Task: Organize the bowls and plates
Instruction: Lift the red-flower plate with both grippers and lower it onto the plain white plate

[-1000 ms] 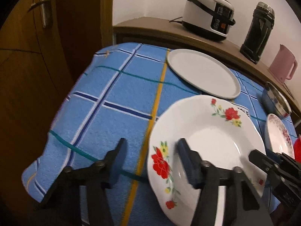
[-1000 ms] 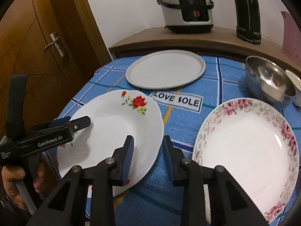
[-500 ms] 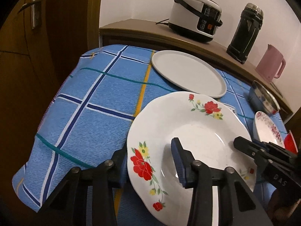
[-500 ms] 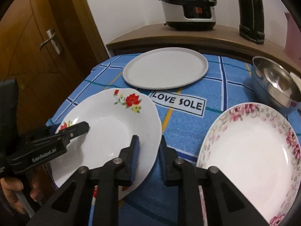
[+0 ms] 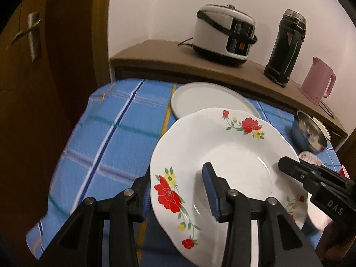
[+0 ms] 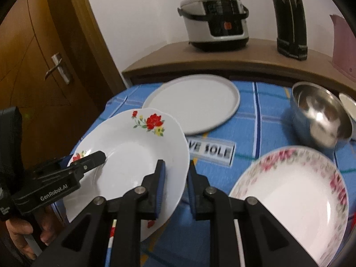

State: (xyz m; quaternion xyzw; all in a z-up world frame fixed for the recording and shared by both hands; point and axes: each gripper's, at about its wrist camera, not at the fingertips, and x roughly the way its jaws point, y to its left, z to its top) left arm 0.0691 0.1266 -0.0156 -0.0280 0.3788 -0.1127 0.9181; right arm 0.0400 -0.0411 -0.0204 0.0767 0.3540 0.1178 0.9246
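Observation:
A white deep plate with red flowers (image 5: 233, 155) (image 6: 131, 153) is held off the blue checked tablecloth (image 5: 111, 138) by both grippers. My left gripper (image 5: 178, 191) is shut on its near left rim, one finger under, one inside. My right gripper (image 6: 175, 178) is shut on its right rim. A plain grey plate (image 5: 209, 98) (image 6: 193, 102) lies at the back. A pink-flowered plate (image 6: 293, 198) lies on the right. A steel bowl (image 6: 320, 115) (image 5: 311, 133) stands at the back right.
A wooden shelf (image 6: 244, 60) behind the table carries a rice cooker (image 6: 215, 29), a black flask (image 6: 289, 17) and a pink kettle (image 5: 318, 84). A wooden door (image 6: 44, 55) is on the left. The cloth hangs over the table's left edge.
Both grippers closed on the flowered plate's rims and lifted it off the cloth; it now overlaps the grey plate in view.

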